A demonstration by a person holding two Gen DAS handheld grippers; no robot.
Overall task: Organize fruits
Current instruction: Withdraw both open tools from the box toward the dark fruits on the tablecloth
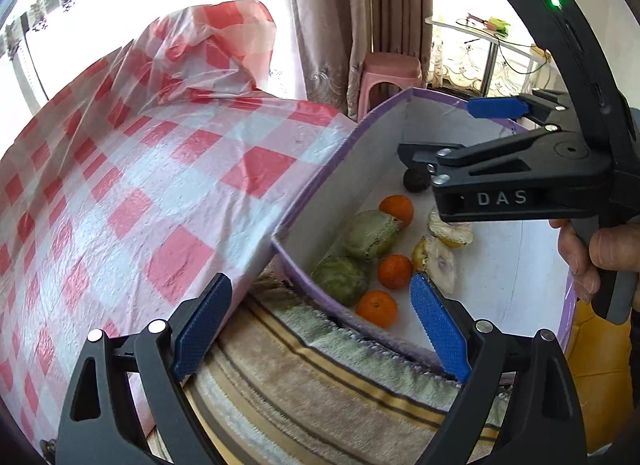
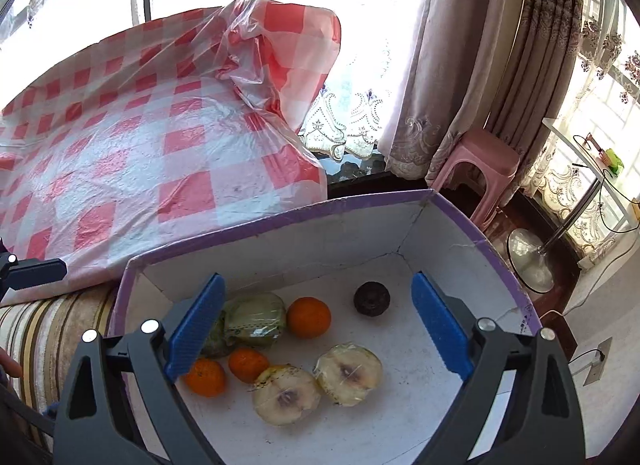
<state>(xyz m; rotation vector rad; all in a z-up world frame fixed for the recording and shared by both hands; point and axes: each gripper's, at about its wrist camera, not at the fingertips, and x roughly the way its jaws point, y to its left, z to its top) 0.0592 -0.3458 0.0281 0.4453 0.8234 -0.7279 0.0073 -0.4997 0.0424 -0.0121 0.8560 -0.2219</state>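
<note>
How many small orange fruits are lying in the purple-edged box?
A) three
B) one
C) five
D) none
A: three orange fruits lie on the white floor of the box, beside the green wrapped fruits and two cut halves.

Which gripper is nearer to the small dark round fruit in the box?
Right. The right gripper hangs just above the dark fruit; the left gripper is back at the box's near rim.
</note>
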